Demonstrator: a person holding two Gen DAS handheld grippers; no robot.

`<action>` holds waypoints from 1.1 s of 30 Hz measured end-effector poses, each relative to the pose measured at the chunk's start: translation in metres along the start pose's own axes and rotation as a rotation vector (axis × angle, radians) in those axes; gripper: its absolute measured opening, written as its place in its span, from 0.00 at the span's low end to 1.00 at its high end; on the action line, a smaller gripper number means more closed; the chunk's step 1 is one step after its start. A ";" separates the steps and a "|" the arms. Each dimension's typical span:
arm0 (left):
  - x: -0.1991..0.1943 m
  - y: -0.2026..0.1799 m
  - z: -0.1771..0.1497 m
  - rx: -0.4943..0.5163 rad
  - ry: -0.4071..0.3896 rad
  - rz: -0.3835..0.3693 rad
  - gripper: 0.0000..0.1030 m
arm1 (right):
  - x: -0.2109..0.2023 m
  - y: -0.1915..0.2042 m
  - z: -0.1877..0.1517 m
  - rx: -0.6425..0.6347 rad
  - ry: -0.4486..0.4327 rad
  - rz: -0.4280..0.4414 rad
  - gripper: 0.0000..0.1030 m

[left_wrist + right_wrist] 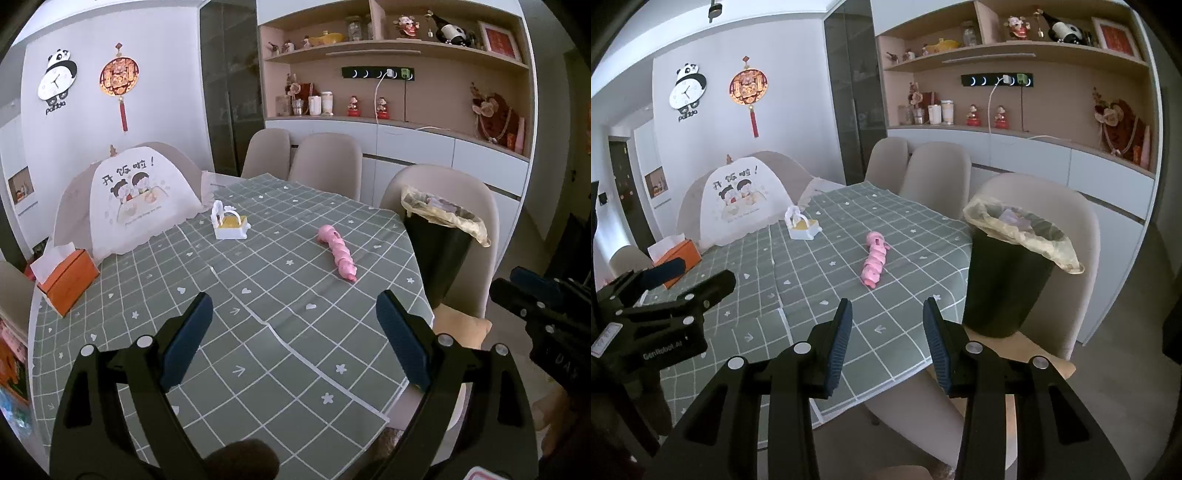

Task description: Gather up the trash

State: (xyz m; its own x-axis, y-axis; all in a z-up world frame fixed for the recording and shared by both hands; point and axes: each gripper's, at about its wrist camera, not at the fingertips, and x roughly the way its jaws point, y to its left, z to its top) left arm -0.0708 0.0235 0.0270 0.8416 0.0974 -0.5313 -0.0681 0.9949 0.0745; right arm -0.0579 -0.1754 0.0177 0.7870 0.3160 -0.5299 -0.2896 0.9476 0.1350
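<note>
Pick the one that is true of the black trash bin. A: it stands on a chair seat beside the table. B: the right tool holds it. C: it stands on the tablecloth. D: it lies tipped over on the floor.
A: the black trash bin stands upright on the chair seat beside the table, apart from the open right tool.

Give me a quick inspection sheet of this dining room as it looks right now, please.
Surface: table under a green checked cloth, creased down the middle.
Job's things: black bin with a pale liner stands on a chair seat beside the table; something lies inside it.
Clutter: pink toy, white box, orange tissue box, food cover.
Claws: left claw wide open, empty; right claw open, empty; both above the near table edge.
Cables: white cable hangs from the wall socket strip.
Surroundings: beige chairs, shelves of ornaments, panda clock.
</note>
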 end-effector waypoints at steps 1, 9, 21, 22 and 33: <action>0.001 0.001 0.000 -0.002 0.000 0.000 0.83 | 0.000 0.000 0.000 0.001 0.000 0.002 0.37; 0.003 0.007 0.001 -0.015 0.005 -0.007 0.83 | 0.003 0.002 0.003 -0.007 0.003 0.002 0.37; 0.003 0.011 0.002 -0.031 0.003 -0.008 0.83 | 0.006 0.004 0.006 -0.015 0.004 -0.002 0.37; 0.003 0.011 0.002 -0.030 0.005 -0.009 0.83 | 0.006 0.004 0.006 -0.017 0.004 -0.003 0.37; -0.002 0.005 0.000 -0.025 0.003 -0.016 0.83 | 0.005 0.002 0.004 -0.009 0.003 -0.003 0.37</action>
State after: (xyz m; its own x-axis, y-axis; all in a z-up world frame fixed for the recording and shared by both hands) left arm -0.0724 0.0288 0.0282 0.8408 0.0817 -0.5351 -0.0682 0.9967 0.0450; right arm -0.0526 -0.1722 0.0188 0.7865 0.3128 -0.5325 -0.2921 0.9481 0.1255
